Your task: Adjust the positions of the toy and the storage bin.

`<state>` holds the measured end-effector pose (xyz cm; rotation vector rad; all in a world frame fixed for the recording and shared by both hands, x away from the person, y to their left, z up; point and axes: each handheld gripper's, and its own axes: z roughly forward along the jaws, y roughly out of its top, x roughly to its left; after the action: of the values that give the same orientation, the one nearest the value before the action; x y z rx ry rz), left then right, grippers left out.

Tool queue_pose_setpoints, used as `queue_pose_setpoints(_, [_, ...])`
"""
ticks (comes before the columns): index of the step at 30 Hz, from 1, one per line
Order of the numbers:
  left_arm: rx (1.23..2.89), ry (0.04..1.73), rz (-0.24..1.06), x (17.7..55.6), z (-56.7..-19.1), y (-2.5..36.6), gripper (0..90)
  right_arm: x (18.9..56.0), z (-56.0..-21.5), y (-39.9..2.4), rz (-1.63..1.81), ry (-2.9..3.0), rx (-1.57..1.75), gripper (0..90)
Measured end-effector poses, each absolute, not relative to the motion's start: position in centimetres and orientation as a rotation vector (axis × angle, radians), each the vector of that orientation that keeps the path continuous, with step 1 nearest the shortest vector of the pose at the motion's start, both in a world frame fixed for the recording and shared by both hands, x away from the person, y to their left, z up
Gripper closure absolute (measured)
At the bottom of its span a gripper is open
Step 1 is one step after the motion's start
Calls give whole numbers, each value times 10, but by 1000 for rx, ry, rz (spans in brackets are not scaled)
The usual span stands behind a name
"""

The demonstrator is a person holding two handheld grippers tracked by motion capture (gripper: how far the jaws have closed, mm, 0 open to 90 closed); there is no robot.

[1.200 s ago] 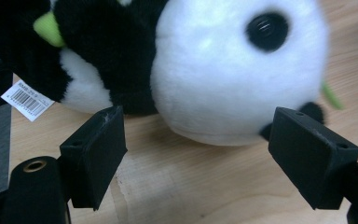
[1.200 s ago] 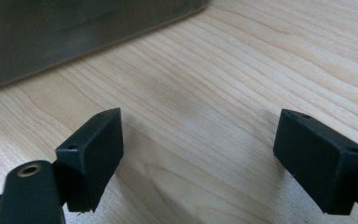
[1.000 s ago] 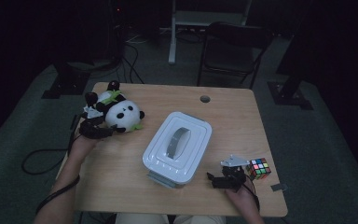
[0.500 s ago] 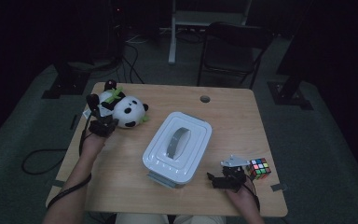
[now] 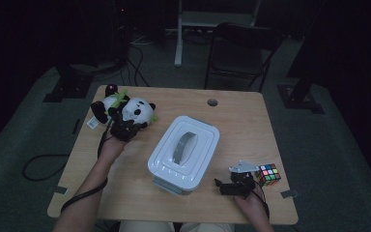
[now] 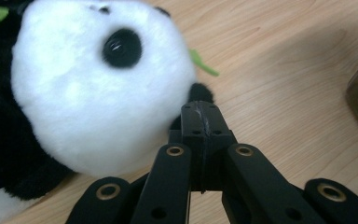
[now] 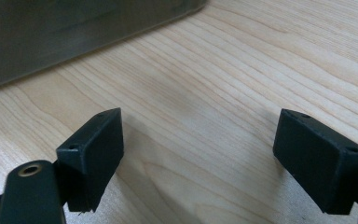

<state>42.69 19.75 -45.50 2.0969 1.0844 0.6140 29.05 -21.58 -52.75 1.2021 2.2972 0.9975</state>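
- The plush panda (image 5: pixel 134 112) lies on its side at the upper left of the wooden bench (image 5: pixel 251 125) in the high view, black limbs toward the left edge and a green leaf-like piece on it.
- The left gripper (image 5: pixel 123 129) sits just below the panda in that view, at the end of a forearm rising from the lower left.
- In the left gripper view its fingers (image 6: pixel 200 122) are clenched flat together with nothing between them. They have just been closing. The tips stand right at the lower edge of the panda's (image 6: pixel 98 93) white head, beside a small black paw; whether they touch the fur I cannot tell.
- A white lidded container (image 5: pixel 184 153) with a grey handle stands in the middle of the bench, well apart from the panda.
- The right gripper (image 5: pixel 233 185) rests low at the lower right, just beside a Rubik's cube (image 5: pixel 268 174).
- In the right gripper view its fingers (image 7: pixel 93 154) are released, spread wide over bare wood.
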Motion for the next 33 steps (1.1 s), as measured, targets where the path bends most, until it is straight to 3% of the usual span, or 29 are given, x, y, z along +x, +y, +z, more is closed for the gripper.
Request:
queue_pose_setpoints(4, [2058, 1144, 648, 416, -451, 211, 890, 290, -528, -216, 997, 2296, 1202, 157])
queue_pose_setpoints(9, [2016, 1209, 717, 409, -436, 243, 790, 290, -528, -216, 998, 2296, 1202, 157])
queue_pose_setpoints(10, [1996, 1226, 731, 409, -433, 249, 758, 290, -528, -216, 998, 2296, 1202, 157])
queue_pose_setpoints(11, [1977, 1241, 738, 410, -430, 255, 643, 290, -528, -216, 997, 2296, 1202, 157])
queue_pose_setpoints(13, [1938, 1265, 766, 414, -427, 265, 591, 290, -528, -216, 997, 2296, 1202, 157])
queue_pose_setpoints(15, [1921, 1259, 776, 419, -426, 272, 463, 290, -528, -216, 997, 2296, 1202, 157])
queue_pose_setpoints(30, [1966, 1323, 789, 457, -433, 278, 410, 290, -528, -216, 998, 2296, 1202, 157])
queue_pose_setpoints(33, [1985, 1327, 838, 458, -432, 278, 517, 290, -527, -216, 998, 2297, 1201, 157])
